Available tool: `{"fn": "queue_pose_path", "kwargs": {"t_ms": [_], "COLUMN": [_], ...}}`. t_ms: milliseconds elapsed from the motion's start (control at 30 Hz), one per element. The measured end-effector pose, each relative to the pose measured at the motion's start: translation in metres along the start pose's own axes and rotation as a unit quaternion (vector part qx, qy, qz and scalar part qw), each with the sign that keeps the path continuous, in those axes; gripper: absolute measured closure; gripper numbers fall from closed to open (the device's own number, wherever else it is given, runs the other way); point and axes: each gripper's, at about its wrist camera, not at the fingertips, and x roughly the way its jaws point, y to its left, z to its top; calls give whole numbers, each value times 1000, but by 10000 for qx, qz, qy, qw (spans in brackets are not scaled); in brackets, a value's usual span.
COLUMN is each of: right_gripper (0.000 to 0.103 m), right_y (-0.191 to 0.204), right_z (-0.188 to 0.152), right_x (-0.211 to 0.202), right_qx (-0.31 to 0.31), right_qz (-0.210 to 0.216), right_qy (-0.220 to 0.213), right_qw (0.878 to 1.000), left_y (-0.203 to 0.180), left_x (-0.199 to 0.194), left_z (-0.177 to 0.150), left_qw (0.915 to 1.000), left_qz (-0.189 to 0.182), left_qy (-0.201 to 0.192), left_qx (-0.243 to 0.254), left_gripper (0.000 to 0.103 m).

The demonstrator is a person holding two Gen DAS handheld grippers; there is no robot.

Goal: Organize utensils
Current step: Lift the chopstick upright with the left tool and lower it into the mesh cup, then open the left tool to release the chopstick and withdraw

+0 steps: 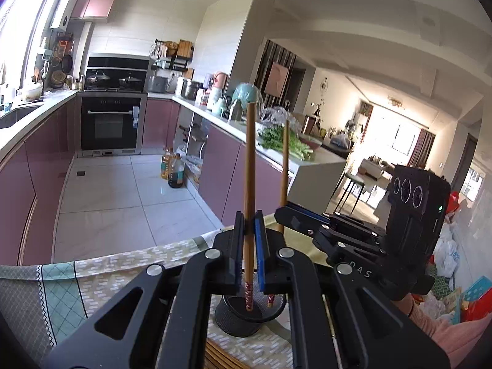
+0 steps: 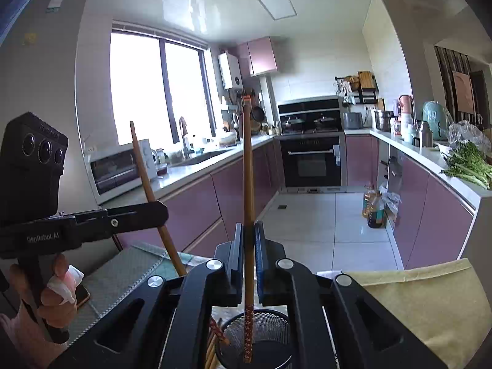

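Left tongs (image 1: pixel 249 240) and right tongs (image 2: pixel 249 246) each clamp a brown wooden chopstick (image 1: pixel 249 166) above the black mesh holder (image 2: pixel 270 329); next comes lowering and release.

Each chopstick (image 1: pixel 249 166) (image 2: pixel 247 184) looks like smooth brown wood or bamboo, with a red patterned band near its lower end. The holder (image 2: pixel 258 338) is black wire mesh of matt metal, standing on a woven tablecloth (image 1: pixel 61 286) printed in grey, green and cream. The left gripper (image 1: pixel 249 236) and right gripper (image 2: pixel 248 246) are matt black plastic with shiny metal pivot pins and blue pads, while farther off the cabinet fronts (image 2: pixel 196 212) are glossy mauve and the floor tiles (image 1: pixel 123 196) polished and reflective.
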Motion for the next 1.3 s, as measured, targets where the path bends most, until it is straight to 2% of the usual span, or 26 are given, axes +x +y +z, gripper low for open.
{"fn": "queue_pose_path", "kwargs": {"t_ms": [333, 433, 600, 700, 733, 833, 900, 1000, 1067, 1200, 1300], "right_gripper": [97, 97, 97, 96, 96, 92, 90, 83, 72, 71, 71], "right_y": [-10, -6, -6, -5, -4, -5, -3, 5, 15, 40, 53], "right_z": [-37, -45, -47, -49, -50, -52, -51, -49, -52, -69, -91], "right_x": [40, 47, 51, 54, 55, 51, 41, 20, 1, -24, -23], "right_qx": [39, 20, 73, 108, 136, 214, 163, 35, -116, -485, -530], "right_qz": [-43, -88, -187, -232, -240, -288, -329, -165, 42, 447, 654], "right_qy": [1012, 1275, 1451, 1480, 1482, 1426, 1306, 1088, 968, 1041, 1426], "right_qw": [9948, 9918, 9892, 9887, 9886, 9891, 9908, 9939, 9952, 9924, 9862], "left_y": [4, 13, 27, 30, 30, 30, 29, 31, 35, 47, 61], "left_x": [70, 86, 94, 101, 98, 89, 73, 40, 22, -2, -3], "left_z": [-43, -53, -58, -56, -58, -60, -62, -68, -76, -108, -136], "left_qw": [9950, 9939, 9930, 9931, 9934, 9947, 9956, 9959, 9952, 9912, 9868], "left_qz": [32, 69, 79, 180, 190, 346, 515, 734, 873, 1114, 1157], "left_qy": [982, 1089, 1173, 1157, 1133, 958, 778, 513, 442, 712, 1129], "left_qx": [185, 185, 113, 82, 67, 99, 114, 110, 101, 73, -128], "left_gripper": [96, 95, 95, 88, 83, 78, 70, 63, 54, 52, 52]}}
